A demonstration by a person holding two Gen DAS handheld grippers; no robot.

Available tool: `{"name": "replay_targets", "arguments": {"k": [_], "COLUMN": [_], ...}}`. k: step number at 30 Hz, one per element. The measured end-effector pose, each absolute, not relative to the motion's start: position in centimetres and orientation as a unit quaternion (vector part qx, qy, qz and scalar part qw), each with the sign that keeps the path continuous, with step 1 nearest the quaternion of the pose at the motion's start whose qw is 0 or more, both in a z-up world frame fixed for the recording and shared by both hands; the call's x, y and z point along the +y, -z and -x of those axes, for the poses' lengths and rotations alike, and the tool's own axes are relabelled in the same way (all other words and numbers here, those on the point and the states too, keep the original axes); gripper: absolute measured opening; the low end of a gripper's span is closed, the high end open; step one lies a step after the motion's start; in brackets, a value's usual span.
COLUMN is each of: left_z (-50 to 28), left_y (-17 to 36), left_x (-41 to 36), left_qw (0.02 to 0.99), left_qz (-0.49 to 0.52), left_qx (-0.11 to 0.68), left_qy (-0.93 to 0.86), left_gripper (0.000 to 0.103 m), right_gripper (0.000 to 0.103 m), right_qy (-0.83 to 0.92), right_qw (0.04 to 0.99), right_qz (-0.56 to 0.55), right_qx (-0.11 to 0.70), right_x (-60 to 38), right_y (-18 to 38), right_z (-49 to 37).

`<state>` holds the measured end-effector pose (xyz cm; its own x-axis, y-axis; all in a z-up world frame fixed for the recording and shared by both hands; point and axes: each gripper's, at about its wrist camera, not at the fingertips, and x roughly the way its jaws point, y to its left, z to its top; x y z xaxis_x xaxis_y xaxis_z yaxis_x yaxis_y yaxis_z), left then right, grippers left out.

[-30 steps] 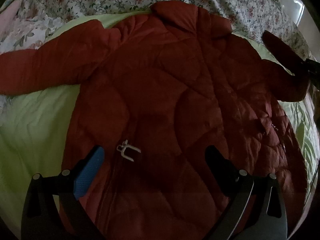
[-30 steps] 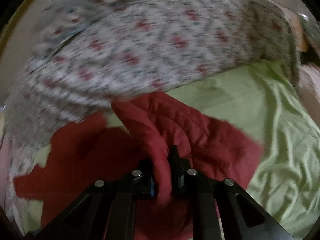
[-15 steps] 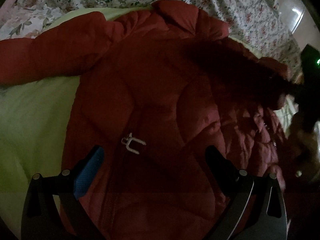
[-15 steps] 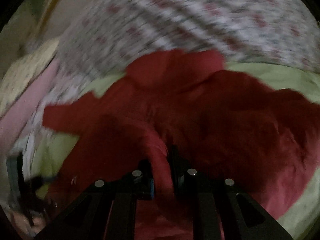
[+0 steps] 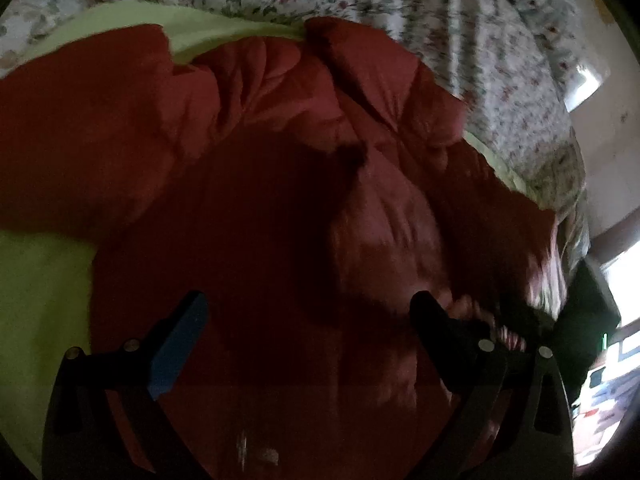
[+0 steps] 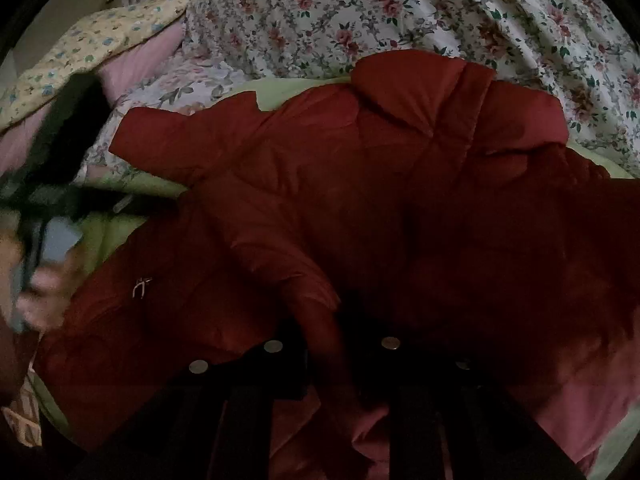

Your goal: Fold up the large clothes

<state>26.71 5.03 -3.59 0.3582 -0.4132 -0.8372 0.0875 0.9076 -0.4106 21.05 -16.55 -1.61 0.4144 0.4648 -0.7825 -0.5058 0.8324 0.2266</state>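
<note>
On the bed, the puffy red jacket (image 6: 360, 200) looks soft and light; its sleeve (image 6: 316, 300) lies between the right gripper's (image 6: 332, 360) opening jaws, while the left gripper (image 5: 308, 316) gapes wide, empty. Grab cuffs or hem.

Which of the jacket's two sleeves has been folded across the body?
The sleeve between the right gripper fingers, whose jaws are opening; the other sleeve lies stretched out over the green sheet.

Jacket (image 5: 260, 184): dark red, quilted, with a small white emblem (image 6: 142, 287) on the front. Sheet (image 5: 36, 280) beneath the jacket: plain light green. Bedspread (image 6: 400, 12) beyond the jacket, ahead of the tool: white with pink-red roses and green leaves. Pillow (image 6: 100, 40) to the far left: pale yellow with small blue flowers. Left tool (image 5: 304, 316): black, one blue pad (image 5: 176, 344).
</note>
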Motion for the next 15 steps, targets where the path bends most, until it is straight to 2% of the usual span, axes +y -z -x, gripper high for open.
{"name": "replay_targets", "arguments": {"k": [4, 5, 6, 8, 9, 11, 12, 14, 15], "left_z": [-29.7, -30.0, -29.9, -30.2, -30.3, -30.0, -29.9, -29.0, -28.8], "left_y": [5.1, 5.0, 4.7, 4.9, 4.8, 4.5, 4.3, 3.7, 3.4], "left_x": [3.6, 3.1, 2.9, 2.2, 2.4, 2.7, 2.9, 3.7, 3.9], "left_qw": [0.801, 0.803, 0.804, 0.795, 0.793, 0.795, 0.797, 0.809, 0.815], "left_qz": [0.153, 0.147, 0.144, 0.145, 0.149, 0.155, 0.155, 0.142, 0.136], "left_qx": [0.551, 0.548, 0.544, 0.551, 0.551, 0.545, 0.542, 0.532, 0.527], "left_qy": [0.175, 0.182, 0.189, 0.211, 0.213, 0.219, 0.218, 0.205, 0.196], "left_gripper": [0.101, 0.093, 0.068, 0.033, 0.025, 0.015, 0.013, 0.012, 0.012], "right_gripper": [0.018, 0.018, 0.019, 0.020, 0.021, 0.040, 0.053, 0.061, 0.062], "right_qy": [-0.289, -0.289, -0.289, -0.289, -0.289, -0.288, -0.289, -0.295, -0.296], "right_qw": [0.840, 0.840, 0.840, 0.840, 0.839, 0.835, 0.833, 0.829, 0.830], "right_qz": [0.022, 0.022, 0.022, 0.020, 0.017, 0.009, 0.003, -0.010, -0.012], "right_qx": [0.459, 0.459, 0.459, 0.459, 0.461, 0.469, 0.472, 0.475, 0.472], "right_x": [-16.5, -16.5, -16.5, -16.4, -16.5, -16.6, -16.8, -17.0, -17.2], "right_y": [1.7, 1.6, 1.6, 1.7, 1.8, 1.9, 1.9, 1.8, 1.5], "right_z": [-21.2, -21.1, -21.1, -21.2, -21.2, -21.3, -21.2, -20.7, -20.2]}}
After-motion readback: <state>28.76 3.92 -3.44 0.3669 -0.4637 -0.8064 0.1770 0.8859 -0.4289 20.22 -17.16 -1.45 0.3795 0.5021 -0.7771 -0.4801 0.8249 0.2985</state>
